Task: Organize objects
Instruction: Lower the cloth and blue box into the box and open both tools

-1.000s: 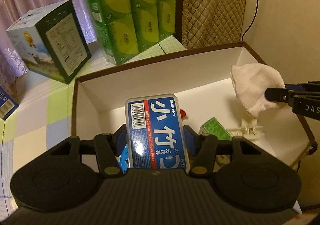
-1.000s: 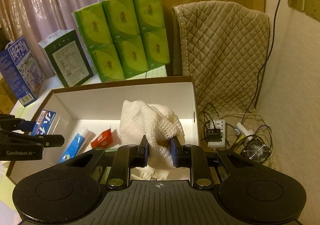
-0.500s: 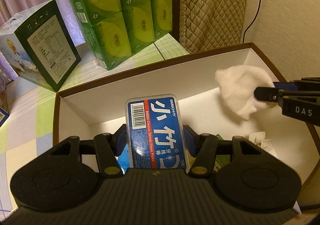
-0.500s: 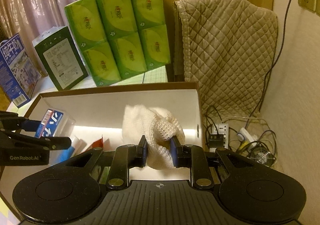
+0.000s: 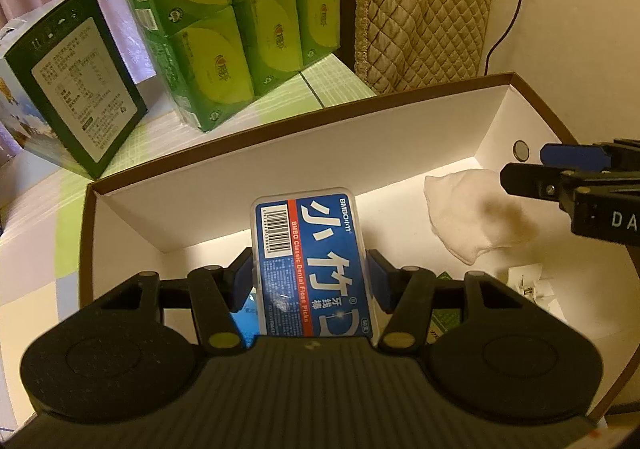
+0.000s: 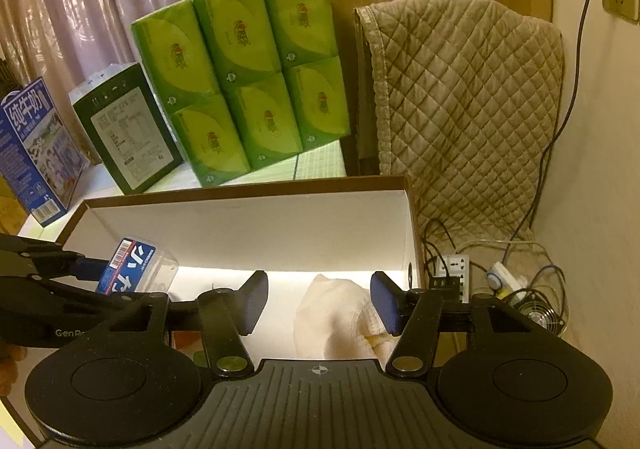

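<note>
My left gripper (image 5: 310, 277) is shut on a blue floss pick case (image 5: 312, 261), held upright over the left half of a white box with a brown rim (image 5: 304, 121). From the right wrist view the same case (image 6: 128, 265) shows at the left, in the left gripper (image 6: 80, 269). My right gripper (image 6: 320, 303) stands open above the box's right end, with a white knitted cloth (image 6: 340, 317) lying loose below its fingers. In the left wrist view the cloth (image 5: 476, 217) rests on the box floor beside the right gripper (image 5: 528, 165).
Green tissue packs (image 6: 240, 77), a dark green carton (image 6: 128, 129) and a blue milk carton (image 6: 32, 149) stand behind the box. A quilted cover (image 6: 460, 109) hangs at the right, with a power strip and cables (image 6: 452, 269) on the floor. Small items (image 5: 528, 285) lie in the box.
The right gripper has opened and let go of the white cloth, which now lies in the box's right end. The left gripper has shifted forward, still holding the case.
</note>
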`<action>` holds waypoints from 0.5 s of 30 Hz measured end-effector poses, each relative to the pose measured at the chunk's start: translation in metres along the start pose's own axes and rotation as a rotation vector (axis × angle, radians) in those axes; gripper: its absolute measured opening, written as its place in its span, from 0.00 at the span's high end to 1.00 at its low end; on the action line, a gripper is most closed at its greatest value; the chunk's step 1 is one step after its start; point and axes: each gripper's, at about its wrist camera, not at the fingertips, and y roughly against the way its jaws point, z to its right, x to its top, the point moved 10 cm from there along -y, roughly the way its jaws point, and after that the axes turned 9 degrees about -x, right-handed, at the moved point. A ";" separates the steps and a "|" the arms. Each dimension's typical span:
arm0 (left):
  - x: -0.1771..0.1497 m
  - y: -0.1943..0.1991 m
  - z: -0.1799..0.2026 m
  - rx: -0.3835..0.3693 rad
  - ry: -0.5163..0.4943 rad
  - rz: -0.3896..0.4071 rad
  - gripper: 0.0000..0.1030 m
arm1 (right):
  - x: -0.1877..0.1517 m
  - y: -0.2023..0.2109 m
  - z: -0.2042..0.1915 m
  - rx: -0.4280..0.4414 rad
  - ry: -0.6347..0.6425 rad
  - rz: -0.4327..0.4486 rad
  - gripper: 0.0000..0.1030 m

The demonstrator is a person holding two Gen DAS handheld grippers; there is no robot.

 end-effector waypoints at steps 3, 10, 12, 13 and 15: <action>-0.001 -0.004 0.003 -0.009 -0.004 -0.007 0.47 | -0.002 0.002 0.001 0.004 -0.002 0.000 0.47; -0.002 -0.009 0.003 -0.010 -0.001 -0.009 0.46 | -0.003 0.003 0.001 0.001 -0.003 -0.001 0.47; 0.000 -0.008 0.001 -0.004 -0.005 0.000 0.41 | -0.004 0.005 0.002 0.001 -0.003 -0.004 0.47; 0.001 -0.008 0.000 0.002 -0.006 0.005 0.35 | -0.005 0.006 0.002 0.001 -0.003 -0.004 0.47; 0.003 -0.006 -0.002 0.010 -0.009 0.013 0.29 | -0.005 0.007 0.001 0.004 -0.001 -0.006 0.47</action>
